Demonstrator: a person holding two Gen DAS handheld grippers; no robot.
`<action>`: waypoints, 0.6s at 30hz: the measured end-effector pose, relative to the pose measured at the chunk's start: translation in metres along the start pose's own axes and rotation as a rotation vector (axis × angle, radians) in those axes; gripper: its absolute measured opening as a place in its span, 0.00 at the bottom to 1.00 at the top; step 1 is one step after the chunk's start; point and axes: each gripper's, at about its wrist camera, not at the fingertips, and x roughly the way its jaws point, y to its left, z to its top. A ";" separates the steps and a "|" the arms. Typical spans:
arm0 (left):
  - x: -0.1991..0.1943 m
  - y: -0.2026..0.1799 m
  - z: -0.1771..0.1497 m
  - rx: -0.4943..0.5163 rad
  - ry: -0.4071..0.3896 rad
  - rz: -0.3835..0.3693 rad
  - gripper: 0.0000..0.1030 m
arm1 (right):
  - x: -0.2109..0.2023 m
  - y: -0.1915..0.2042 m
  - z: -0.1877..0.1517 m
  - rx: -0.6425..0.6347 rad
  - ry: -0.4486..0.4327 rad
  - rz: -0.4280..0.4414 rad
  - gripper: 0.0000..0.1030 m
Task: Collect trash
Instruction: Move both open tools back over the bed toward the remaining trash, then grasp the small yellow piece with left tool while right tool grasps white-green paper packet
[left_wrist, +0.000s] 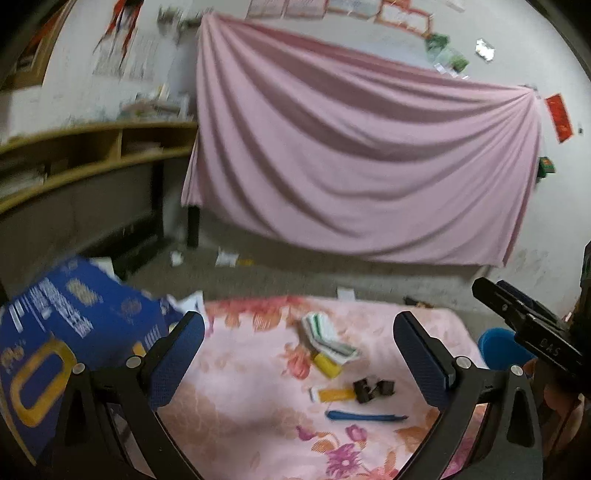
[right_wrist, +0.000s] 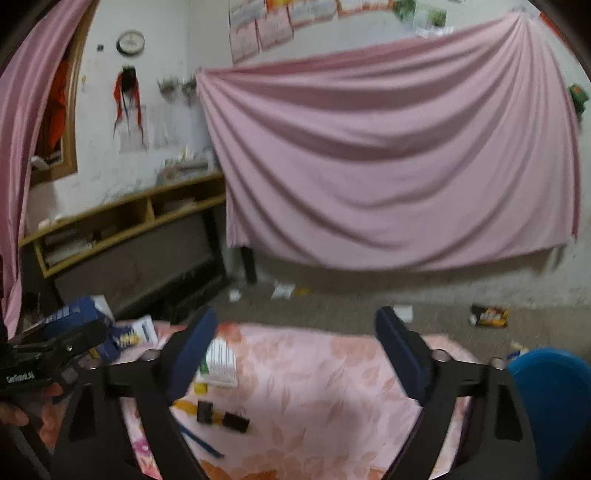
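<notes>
On a pink floral blanket (left_wrist: 243, 391) lie a folded white and green wrapper (left_wrist: 325, 336), a yellow piece (left_wrist: 327, 363), a yellow strip (left_wrist: 334, 395), black clips (left_wrist: 373, 389) and a thin blue strip (left_wrist: 365, 416). My left gripper (left_wrist: 299, 321) hangs open above and short of them, holding nothing. In the right wrist view my right gripper (right_wrist: 297, 317) is also open and bare. There the wrapper (right_wrist: 219, 363), the clips (right_wrist: 221, 415) and the blue strip (right_wrist: 201, 443) lie by its left finger. Each gripper shows at the edge of the other's view.
A blue printed cardboard box (left_wrist: 74, 332) sits at the blanket's left. A blue bin (right_wrist: 554, 398) stands at its right. Scraps of paper (right_wrist: 282, 290) and a dark packet (right_wrist: 489, 315) lie on the floor beyond. A pink sheet (left_wrist: 351, 147) hangs on the wall beside a wooden shelf (left_wrist: 92, 147).
</notes>
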 end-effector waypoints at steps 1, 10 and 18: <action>0.006 0.003 -0.002 -0.014 0.027 -0.002 0.91 | 0.005 0.000 -0.002 0.002 0.024 0.009 0.75; 0.050 0.008 -0.021 -0.030 0.218 0.035 0.68 | 0.072 0.012 -0.018 0.015 0.303 0.166 0.63; 0.067 0.018 -0.031 -0.065 0.292 0.061 0.54 | 0.119 0.026 -0.024 0.065 0.479 0.325 0.57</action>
